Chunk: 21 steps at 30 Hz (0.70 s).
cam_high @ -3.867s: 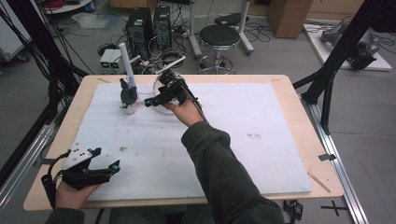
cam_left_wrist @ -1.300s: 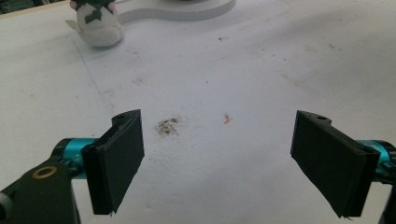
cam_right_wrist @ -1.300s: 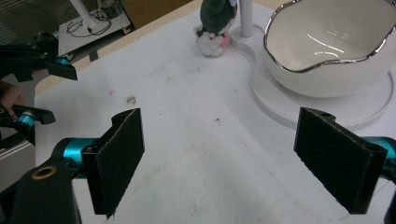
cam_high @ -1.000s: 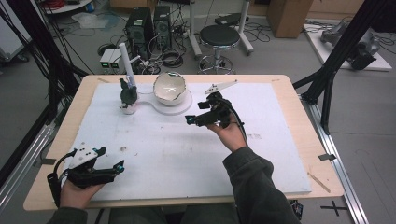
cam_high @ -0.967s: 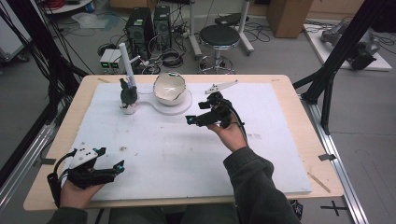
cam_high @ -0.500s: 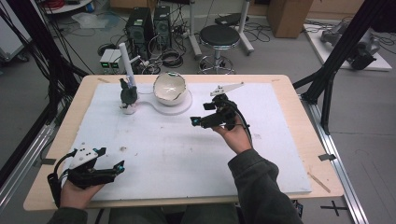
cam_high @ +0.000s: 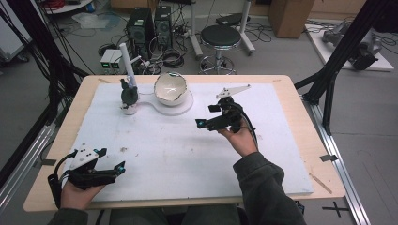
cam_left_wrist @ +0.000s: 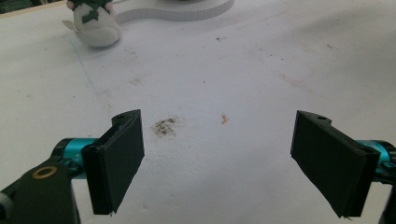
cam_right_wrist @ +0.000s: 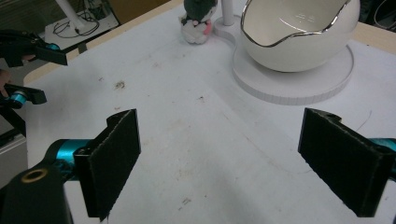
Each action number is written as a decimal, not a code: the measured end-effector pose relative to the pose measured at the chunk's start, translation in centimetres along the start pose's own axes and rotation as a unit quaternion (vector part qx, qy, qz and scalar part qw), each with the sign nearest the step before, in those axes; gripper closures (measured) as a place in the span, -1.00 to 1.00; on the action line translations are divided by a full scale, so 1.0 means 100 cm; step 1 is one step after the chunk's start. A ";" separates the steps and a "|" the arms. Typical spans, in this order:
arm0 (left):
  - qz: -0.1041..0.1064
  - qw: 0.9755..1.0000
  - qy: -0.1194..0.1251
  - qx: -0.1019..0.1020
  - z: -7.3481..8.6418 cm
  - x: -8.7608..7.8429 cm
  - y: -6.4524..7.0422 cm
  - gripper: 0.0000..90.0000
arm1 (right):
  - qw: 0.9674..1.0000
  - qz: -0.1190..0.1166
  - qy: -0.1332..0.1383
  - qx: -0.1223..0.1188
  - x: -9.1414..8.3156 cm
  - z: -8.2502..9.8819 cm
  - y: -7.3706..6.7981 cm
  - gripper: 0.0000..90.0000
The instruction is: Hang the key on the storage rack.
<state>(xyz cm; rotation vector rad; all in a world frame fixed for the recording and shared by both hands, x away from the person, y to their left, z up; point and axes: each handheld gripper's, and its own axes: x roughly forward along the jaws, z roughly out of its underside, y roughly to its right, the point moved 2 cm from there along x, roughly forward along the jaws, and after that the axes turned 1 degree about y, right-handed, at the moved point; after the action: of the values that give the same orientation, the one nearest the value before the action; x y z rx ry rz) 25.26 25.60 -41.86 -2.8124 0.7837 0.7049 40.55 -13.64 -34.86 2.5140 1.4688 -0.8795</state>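
Note:
A white egg-shaped bowl (cam_high: 170, 88) with a silver rim sits on a round white base (cam_high: 180, 107) at the far middle of the table; the right gripper view has this bowl (cam_right_wrist: 299, 42) and base (cam_right_wrist: 322, 81) close ahead. A small green-and-white plush toy (cam_high: 129, 97) stands left of it by a white post (cam_high: 126, 58). My right gripper (cam_high: 205, 116) hovers open right of the base, jaws (cam_right_wrist: 243, 158) wide apart and holding nothing. My left gripper (cam_high: 112, 159) rests open near the front left corner, with only bare mat between its jaws (cam_left_wrist: 219, 163).
A white foam mat (cam_high: 187, 154) covers most of the wooden table (cam_high: 300, 93). The plush toy (cam_left_wrist: 95, 25) and base edge (cam_left_wrist: 187, 9) lie far ahead in the left gripper view. The left gripper (cam_right_wrist: 28, 70) appears at the far left of the right gripper view.
The right hand has drawn back from beside the toy to the table's middle, and the bowl on its base now stands uncovered. Over the last second it drifted slightly right. The left hand stayed put.

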 end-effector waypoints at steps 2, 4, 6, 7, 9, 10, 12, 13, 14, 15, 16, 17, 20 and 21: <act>0.000 1.000 0.000 0.000 0.000 0.000 0.000 -0.61 | 1.000 0.001 0.002 -0.001 -0.001 0.001 0.001 -0.73; 0.000 1.000 -0.001 0.001 0.000 0.000 0.000 -0.61 | 1.000 0.003 0.003 0.001 -0.004 0.003 0.002 -0.73; -0.001 1.000 0.000 0.000 0.000 0.000 0.000 -0.61 | 1.000 0.004 0.005 0.001 -0.005 0.004 0.003 -0.73; -0.001 1.000 -0.001 0.000 0.000 0.000 0.000 -0.61 | 1.000 0.005 0.003 0.003 -0.006 0.005 0.004 -0.73; 0.000 1.000 -0.001 0.001 0.000 0.000 0.001 -0.61 | 1.000 0.004 0.003 0.004 -0.008 0.007 0.004 -0.73; 0.001 1.000 -0.002 0.002 0.000 0.000 0.001 -0.61 | 1.000 0.005 0.004 0.003 -0.008 0.008 0.005 -0.73; 0.001 1.000 0.000 0.001 0.000 0.000 0.001 -0.61 | 1.000 0.006 0.004 0.005 -0.010 0.010 0.005 -0.73; 0.001 1.000 0.000 0.001 0.000 0.000 0.001 -0.61 | 1.000 0.007 0.005 0.005 -0.010 0.011 0.006 -0.73; 0.001 1.000 0.000 0.001 0.000 0.000 0.001 -0.61 | 1.000 0.006 0.003 0.005 -0.011 0.012 0.006 -0.73; 0.001 1.000 -0.001 0.001 0.000 0.000 0.001 -0.61 | 1.000 0.008 0.004 0.005 -0.011 0.012 0.006 -0.73; 0.001 1.000 0.000 0.001 0.000 0.000 0.001 -0.61 | 1.000 0.008 0.004 0.004 -0.012 0.014 0.007 -0.73; 0.001 1.000 -0.001 0.001 0.000 0.000 0.001 -0.61 | 1.000 0.008 0.004 0.006 -0.013 0.015 0.007 -0.73; 0.001 1.000 0.000 0.000 0.000 0.000 0.001 -0.61 | 1.000 0.009 0.003 0.008 -0.014 0.017 0.008 -0.73; 0.001 1.000 0.000 0.000 0.000 0.000 0.001 -0.61 | 1.000 0.012 0.006 0.006 -0.015 0.018 0.008 -0.73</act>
<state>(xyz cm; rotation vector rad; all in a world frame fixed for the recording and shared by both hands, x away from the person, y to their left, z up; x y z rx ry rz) 25.22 25.45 -41.85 -2.8108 0.7856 0.7058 39.89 -15.90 -35.68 2.5454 1.4377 -0.8734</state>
